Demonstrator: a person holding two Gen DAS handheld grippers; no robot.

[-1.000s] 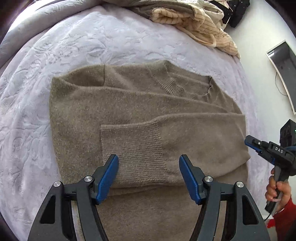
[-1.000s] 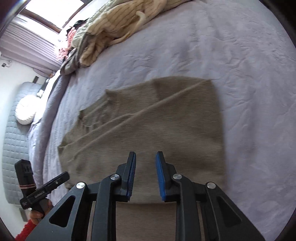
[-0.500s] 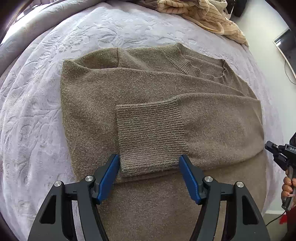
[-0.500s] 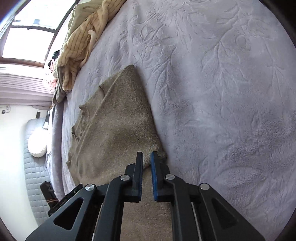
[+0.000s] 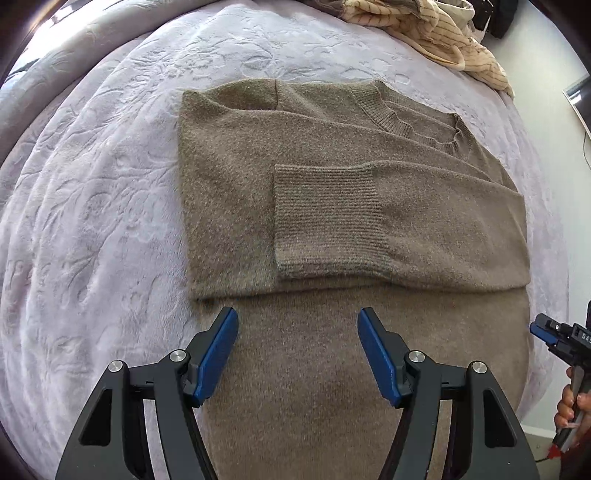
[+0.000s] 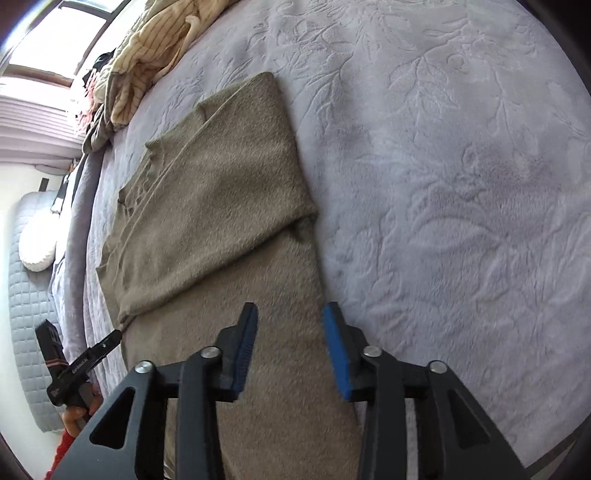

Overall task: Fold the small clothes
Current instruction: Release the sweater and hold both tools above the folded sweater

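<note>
A brown knit sweater [image 5: 332,206] lies flat on the lilac bed cover, both sleeves folded across its chest, a ribbed cuff [image 5: 325,221] on top. Its lower body reaches toward the cameras. My left gripper [image 5: 297,354] is open and empty, hovering over the sweater's lower part. My right gripper [image 6: 290,350] is open and empty above the sweater's [image 6: 221,206] right side edge near the hem. Each gripper shows small at the edge of the other's view: the right one [image 5: 557,336], the left one [image 6: 85,365].
The bed cover [image 5: 92,221] spreads wide left of the sweater and also to its right [image 6: 461,184]. A heap of striped cream clothes [image 5: 436,33] lies at the far edge. A quilted grey headboard [image 6: 26,332] and a white pillow [image 6: 37,243] show at the left.
Both grippers have pulled back toward the sweater's hem. The right gripper's jaws have opened from nearly shut. The left gripper stays open.
</note>
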